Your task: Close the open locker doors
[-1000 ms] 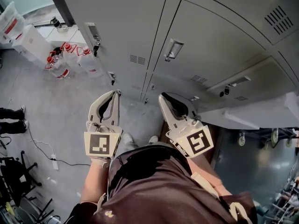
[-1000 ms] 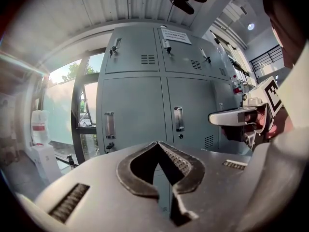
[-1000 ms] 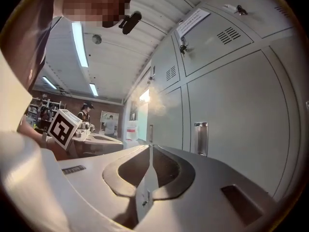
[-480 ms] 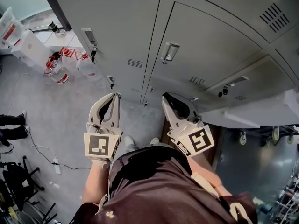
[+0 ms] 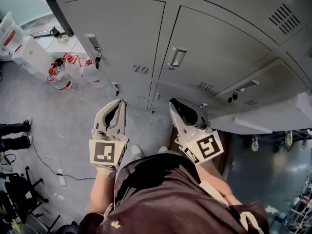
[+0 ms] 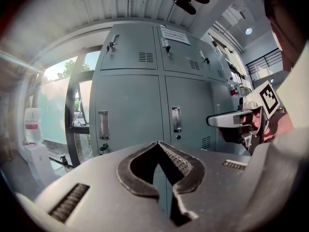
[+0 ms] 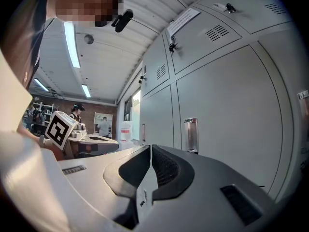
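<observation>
A row of grey lockers (image 5: 209,43) fills the top of the head view, and the doors in front of me stand closed, each with a metal handle (image 5: 176,57). At the right a pale grey panel (image 5: 263,117) juts out from the row; it looks like an open door. My left gripper (image 5: 121,102) and right gripper (image 5: 172,103) are held side by side at waist height, short of the lockers, both shut on nothing. In the left gripper view the closed jaws (image 6: 157,144) face two closed doors with handles (image 6: 176,119). Past the right gripper (image 7: 148,148), another closed door carries a handle (image 7: 191,135).
Water bottles with red caps (image 5: 62,68) stand on the floor by the lockers' left end. A cable and power strip (image 5: 60,178) lie on the floor at left, near someone's feet (image 5: 13,129). Cart wheels (image 5: 254,144) show at the right. People (image 7: 76,113) stand far off.
The head view has shifted a little, so the lockers sit slightly lower in the frame. Both grippers stay in almost the same place, still closed.
</observation>
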A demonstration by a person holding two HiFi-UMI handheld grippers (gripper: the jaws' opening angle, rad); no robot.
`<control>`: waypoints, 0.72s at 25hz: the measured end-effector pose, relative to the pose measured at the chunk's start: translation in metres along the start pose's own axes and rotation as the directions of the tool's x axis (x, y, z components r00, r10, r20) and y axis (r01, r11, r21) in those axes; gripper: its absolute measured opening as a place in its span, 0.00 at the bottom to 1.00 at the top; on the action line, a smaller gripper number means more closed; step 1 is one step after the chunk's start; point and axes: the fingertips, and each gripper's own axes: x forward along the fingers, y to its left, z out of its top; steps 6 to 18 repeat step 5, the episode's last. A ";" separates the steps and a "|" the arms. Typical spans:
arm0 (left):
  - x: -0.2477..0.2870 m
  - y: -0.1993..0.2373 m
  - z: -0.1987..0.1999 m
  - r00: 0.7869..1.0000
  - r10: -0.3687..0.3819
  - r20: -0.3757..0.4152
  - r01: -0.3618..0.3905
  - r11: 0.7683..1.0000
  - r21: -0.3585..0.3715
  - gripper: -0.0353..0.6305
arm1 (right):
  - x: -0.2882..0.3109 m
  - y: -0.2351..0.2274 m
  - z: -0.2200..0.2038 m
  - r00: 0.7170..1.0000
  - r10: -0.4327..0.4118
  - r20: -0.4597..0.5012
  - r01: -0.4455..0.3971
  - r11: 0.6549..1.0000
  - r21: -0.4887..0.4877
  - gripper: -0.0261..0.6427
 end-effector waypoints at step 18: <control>0.001 0.000 0.003 1.000 -0.002 0.011 0.002 1.000 0.000 0.08 | 0.001 -0.001 -0.002 1.000 -0.004 -0.006 0.004 1.000 -0.002 0.10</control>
